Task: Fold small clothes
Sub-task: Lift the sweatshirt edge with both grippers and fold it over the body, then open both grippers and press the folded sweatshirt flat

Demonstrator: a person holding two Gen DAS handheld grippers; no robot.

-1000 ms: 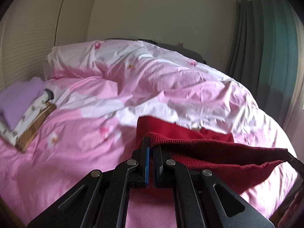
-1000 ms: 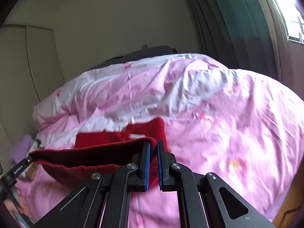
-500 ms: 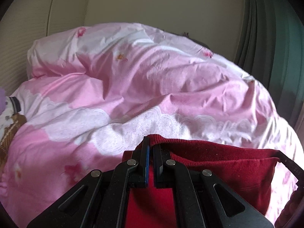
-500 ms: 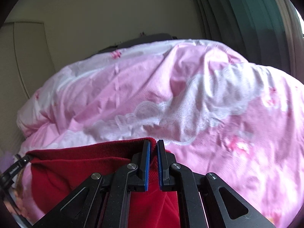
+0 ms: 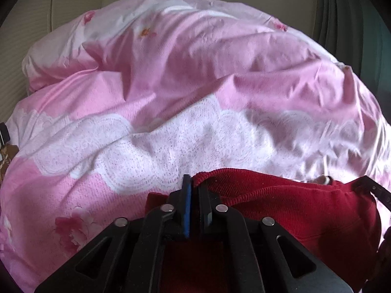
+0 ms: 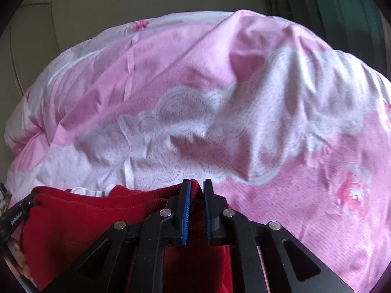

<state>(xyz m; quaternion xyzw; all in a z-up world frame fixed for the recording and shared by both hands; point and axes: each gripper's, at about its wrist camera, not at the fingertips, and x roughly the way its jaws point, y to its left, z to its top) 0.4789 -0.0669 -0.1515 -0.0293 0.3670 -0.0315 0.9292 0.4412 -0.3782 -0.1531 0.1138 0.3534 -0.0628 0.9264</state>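
A dark red knit garment [image 5: 293,207] lies folded low on the pink duvet, its ribbed edge stretched between my two grippers. My left gripper [image 5: 194,183] is shut on the garment's left corner. My right gripper [image 6: 196,185] is shut on the garment's right corner [image 6: 85,210], with red knit showing between its blue pads. The right gripper's tip shows at the right edge of the left wrist view [image 5: 374,188]. The left gripper shows at the left edge of the right wrist view [image 6: 17,214]. A bit of white striped fabric [image 6: 90,191] peeks out behind the red edge.
A rumpled pink duvet [image 5: 171,85] with a white lace band and flower prints covers the bed. A green curtain [image 5: 361,24] hangs at the right. A cream wall and wardrobe [image 6: 31,36] stand behind. A stack of items barely shows at the far left [image 5: 5,151].
Both grippers have carried the red garment's edge forward and down onto the duvet, folding it over itself. The stack at the left has slid almost out of view.
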